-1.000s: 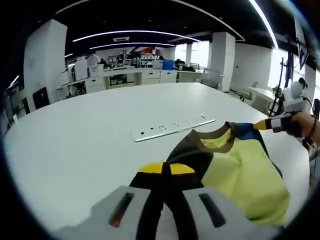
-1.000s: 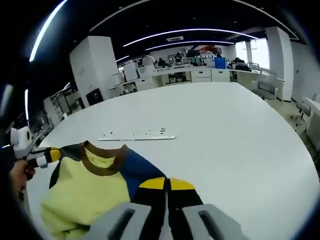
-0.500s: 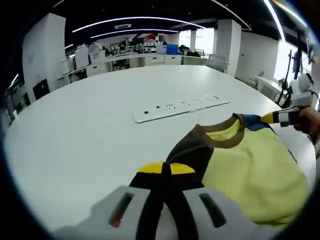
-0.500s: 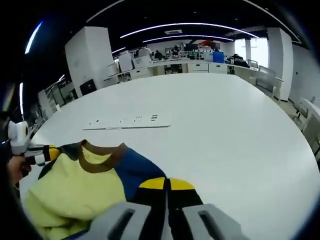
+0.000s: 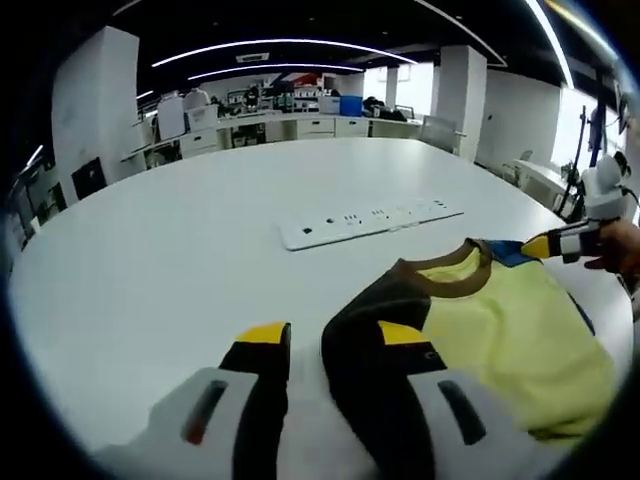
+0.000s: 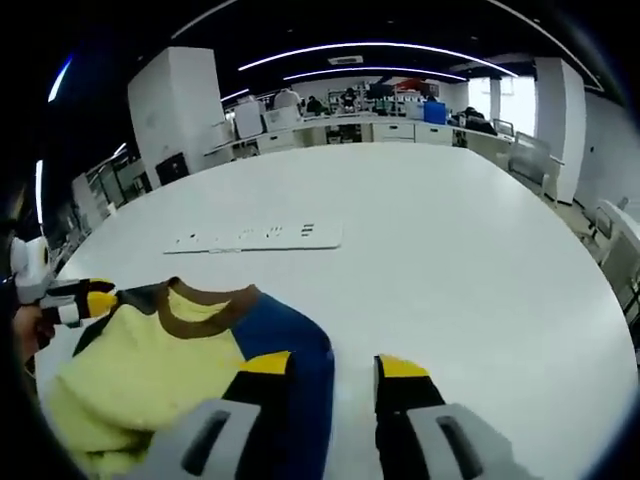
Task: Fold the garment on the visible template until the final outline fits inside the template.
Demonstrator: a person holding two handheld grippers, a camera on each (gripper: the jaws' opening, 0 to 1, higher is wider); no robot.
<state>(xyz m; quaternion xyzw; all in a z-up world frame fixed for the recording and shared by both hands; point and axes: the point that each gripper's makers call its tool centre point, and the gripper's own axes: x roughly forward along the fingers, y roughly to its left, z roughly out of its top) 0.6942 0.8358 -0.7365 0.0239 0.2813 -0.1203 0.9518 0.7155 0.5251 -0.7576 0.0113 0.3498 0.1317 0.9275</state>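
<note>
A yellow shirt (image 5: 500,330) with a brown collar lies on the white table (image 5: 150,260). In the left gripper view its dark sleeve (image 5: 365,320) rests against the right jaw of my left gripper (image 5: 330,340), which is open. In the right gripper view the shirt (image 6: 140,365) lies at the lower left, and its blue sleeve (image 6: 295,345) lies beside the left jaw of my right gripper (image 6: 333,365), which is also open. Each gripper shows in the other's view: the right gripper (image 5: 555,245) at the shirt's blue shoulder, the left gripper (image 6: 80,300) at the shirt's far shoulder.
A long white power strip (image 5: 370,218) lies on the table beyond the collar, also seen as the power strip (image 6: 255,238) in the right gripper view. A hand (image 5: 615,245) holds the far gripper. Desks, cabinets and chairs stand beyond the table's (image 6: 480,260) far edge.
Both grippers were shut on the shirt's sleeves and have now opened, letting them go. The shirt has settled lower onto the table.
</note>
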